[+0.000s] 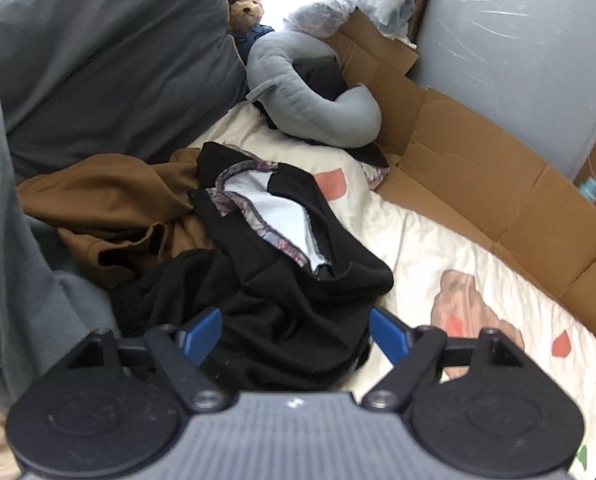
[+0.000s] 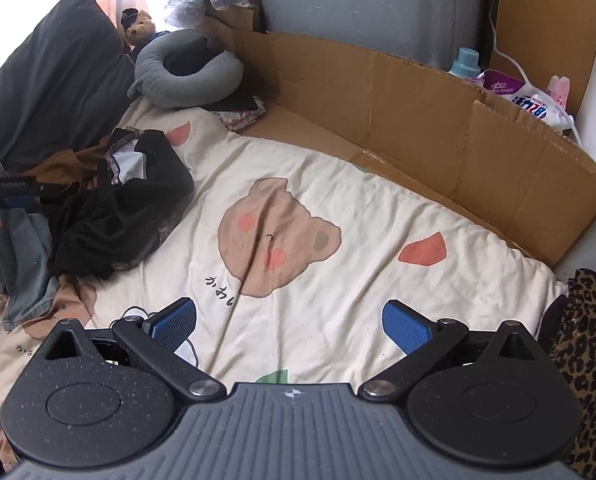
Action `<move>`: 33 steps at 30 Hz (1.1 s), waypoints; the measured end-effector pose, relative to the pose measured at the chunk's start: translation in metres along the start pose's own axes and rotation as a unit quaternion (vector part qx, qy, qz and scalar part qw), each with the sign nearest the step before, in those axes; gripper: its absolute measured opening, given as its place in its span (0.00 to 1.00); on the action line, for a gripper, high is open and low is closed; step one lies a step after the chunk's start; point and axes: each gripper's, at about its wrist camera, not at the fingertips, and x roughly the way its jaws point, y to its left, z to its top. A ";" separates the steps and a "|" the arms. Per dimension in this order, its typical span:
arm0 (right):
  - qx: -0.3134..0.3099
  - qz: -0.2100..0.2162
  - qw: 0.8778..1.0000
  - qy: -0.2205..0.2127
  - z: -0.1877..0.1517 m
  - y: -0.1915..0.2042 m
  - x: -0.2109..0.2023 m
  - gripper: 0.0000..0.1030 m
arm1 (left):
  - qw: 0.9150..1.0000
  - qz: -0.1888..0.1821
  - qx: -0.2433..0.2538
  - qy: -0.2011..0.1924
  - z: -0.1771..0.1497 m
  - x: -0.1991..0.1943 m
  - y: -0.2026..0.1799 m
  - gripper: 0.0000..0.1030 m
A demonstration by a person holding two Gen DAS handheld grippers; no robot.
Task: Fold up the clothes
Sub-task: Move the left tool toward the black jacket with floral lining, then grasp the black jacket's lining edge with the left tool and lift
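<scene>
The black garment (image 1: 298,280) lay crumpled on the bed (image 2: 338,240), tangled with a brown garment (image 1: 109,204), and the left claw (image 1: 295,332), released above it like the right claw (image 2: 289,320), could easily catch both layers.

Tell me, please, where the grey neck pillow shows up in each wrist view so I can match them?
Left wrist: grey neck pillow, upper centre, beside the cardboard.
Right wrist: grey neck pillow, upper left.
Shared landmark: the teddy bear just behind it.
</scene>
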 end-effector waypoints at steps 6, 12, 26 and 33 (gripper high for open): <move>0.017 -0.015 1.000 -0.010 -0.016 -0.007 0.019 0.98 | 0.999 -0.005 0.004 -0.032 -0.001 0.030 -0.004 0.65; 0.046 -0.006 0.999 -0.016 -0.018 -0.008 0.034 0.92 | 0.999 0.001 -0.016 -0.044 -0.004 0.059 -0.005 0.58; 0.023 0.020 0.999 -0.018 -0.027 -0.003 0.060 0.83 | 0.999 0.010 -0.006 -0.034 -0.003 0.115 -0.012 0.45; 0.043 0.036 0.998 -0.006 -0.037 -0.010 0.065 0.83 | 0.999 -0.019 -0.043 -0.016 -0.003 0.127 -0.012 0.34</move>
